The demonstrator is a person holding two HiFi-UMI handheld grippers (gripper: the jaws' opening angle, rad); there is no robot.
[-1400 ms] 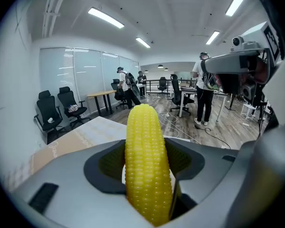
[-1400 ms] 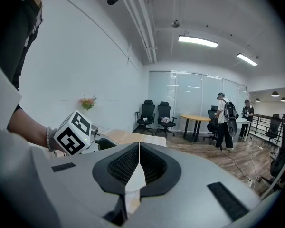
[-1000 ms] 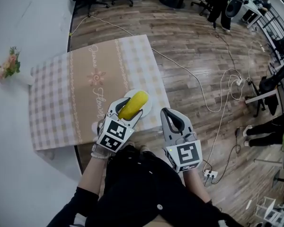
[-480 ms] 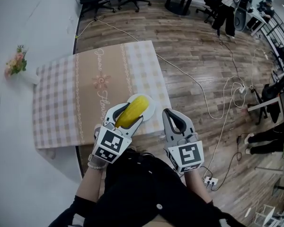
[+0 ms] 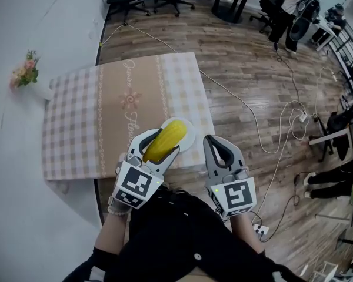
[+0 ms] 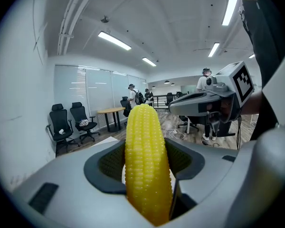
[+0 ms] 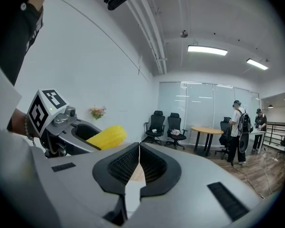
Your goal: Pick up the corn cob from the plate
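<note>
Yellow corn cob (image 6: 147,165), one only, clamped lengthwise between the jaws of the left gripper (image 5: 159,142); its tip projects past them above the single white plate (image 5: 190,136). Whether cob and plate touch is hidden by the gripper. The plate sits at the near right corner of the checked-cloth bench (image 5: 76,128), close to both edges. Open wooden floor (image 5: 241,57), crossed by one cable (image 5: 223,91), lies to the right. The right gripper (image 5: 216,145), jaws pressed together on nothing, hangs just beyond that corner.
</note>
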